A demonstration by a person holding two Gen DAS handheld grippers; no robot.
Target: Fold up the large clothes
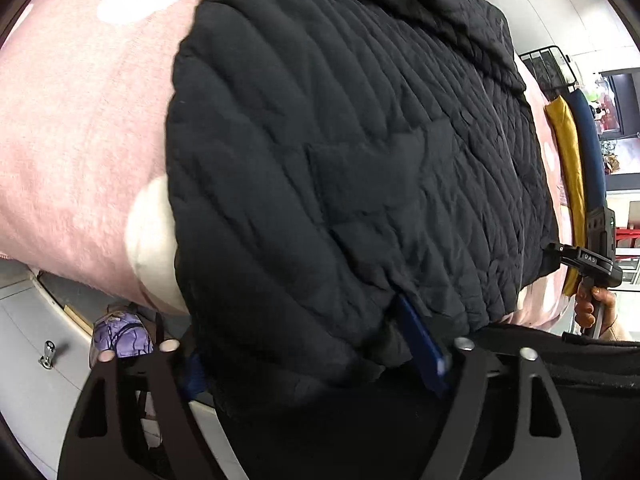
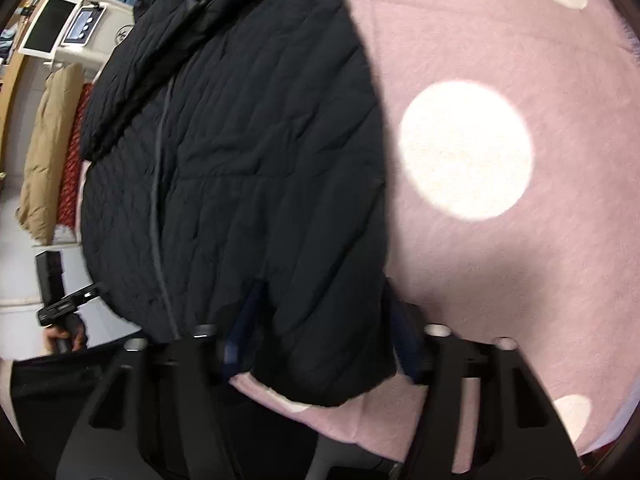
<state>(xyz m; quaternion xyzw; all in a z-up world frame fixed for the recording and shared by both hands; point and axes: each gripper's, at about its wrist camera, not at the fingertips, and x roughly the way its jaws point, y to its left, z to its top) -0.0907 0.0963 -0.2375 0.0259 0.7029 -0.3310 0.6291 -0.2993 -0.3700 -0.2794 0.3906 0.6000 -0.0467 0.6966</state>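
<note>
A black quilted jacket [image 1: 340, 152] lies spread on a pink blanket with white dots [image 1: 80, 120]. My left gripper [image 1: 316, 360] stands wide open at the jacket's near hem, its blue finger [image 1: 424, 344] against the fabric, the hem lying between the jaws. In the right wrist view the same jacket [image 2: 240, 160] fills the left half. My right gripper [image 2: 320, 344] is also open around the jacket's near corner, with blue fingers [image 2: 240, 332] on either side of the hem. The right gripper also shows in the left wrist view [image 1: 588, 264], and the left one in the right wrist view [image 2: 60, 300].
The pink blanket [image 2: 520, 240] covers the table. Yellow and blue garments [image 1: 568, 184] hang on a rack at the right. Tan and red clothes [image 2: 52, 152] hang at the left. A purple bag [image 1: 120, 334] sits below the table edge by a grey cabinet.
</note>
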